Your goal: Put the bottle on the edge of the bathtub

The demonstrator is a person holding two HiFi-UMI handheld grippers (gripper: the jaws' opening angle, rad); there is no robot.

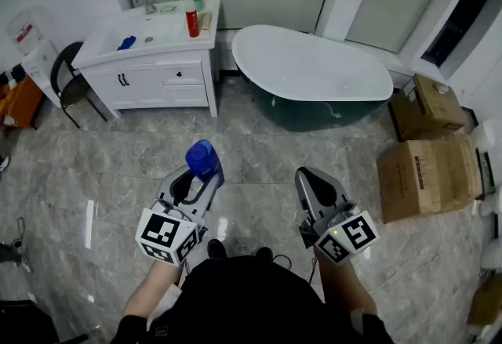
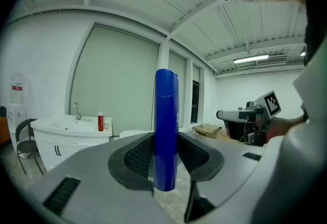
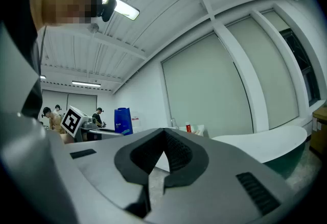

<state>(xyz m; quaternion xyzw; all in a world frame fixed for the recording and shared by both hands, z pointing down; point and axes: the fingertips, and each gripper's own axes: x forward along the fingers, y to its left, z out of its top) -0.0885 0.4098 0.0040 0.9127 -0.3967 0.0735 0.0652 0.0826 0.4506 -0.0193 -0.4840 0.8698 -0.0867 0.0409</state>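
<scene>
A blue bottle (image 1: pixel 201 159) stands upright between the jaws of my left gripper (image 1: pixel 205 172), which is shut on it above the marble floor. In the left gripper view the blue bottle (image 2: pixel 165 133) rises between the dark pads (image 2: pixel 137 156), held near its lower part. My right gripper (image 1: pixel 304 175) hangs beside it to the right, shut and holding nothing; in the right gripper view its tips (image 3: pixel 163 136) meet. The white bathtub (image 1: pixel 369 87) with a dark underside stands well ahead, at the back middle of the room.
A white vanity (image 1: pixel 153 72) with a sink, a red bottle (image 1: pixel 192 23) and a small blue thing stands left of the tub. A black chair (image 1: pixel 67 80) is at far left. Cardboard boxes (image 1: pixel 427 174) sit at right.
</scene>
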